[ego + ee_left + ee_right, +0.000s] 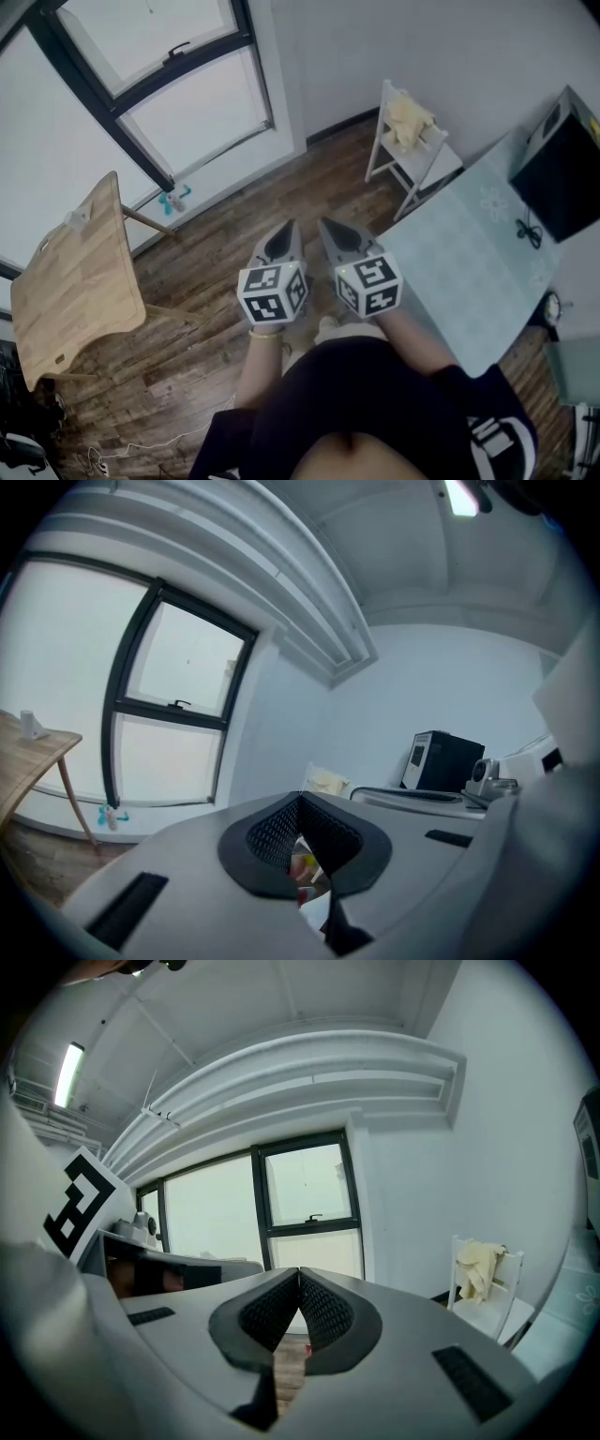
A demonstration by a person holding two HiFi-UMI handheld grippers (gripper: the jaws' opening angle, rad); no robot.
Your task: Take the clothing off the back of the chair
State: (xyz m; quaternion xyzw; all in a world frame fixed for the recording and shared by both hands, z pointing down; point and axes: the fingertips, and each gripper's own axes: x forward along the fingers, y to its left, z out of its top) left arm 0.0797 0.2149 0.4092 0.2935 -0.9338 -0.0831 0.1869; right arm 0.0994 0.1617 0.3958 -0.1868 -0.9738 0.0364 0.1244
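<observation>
Hanging upper right: limp pale-yellow clothing (410,120) over white slat-back chair (429,169)
Nearer: right gripper (333,231), left gripper (286,232) just beside
Jaws: both closed, empty

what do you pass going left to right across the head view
wooden table → small teal object on the floor by the window → left gripper → right gripper → white chair with yellow clothing over its back → black box
</observation>
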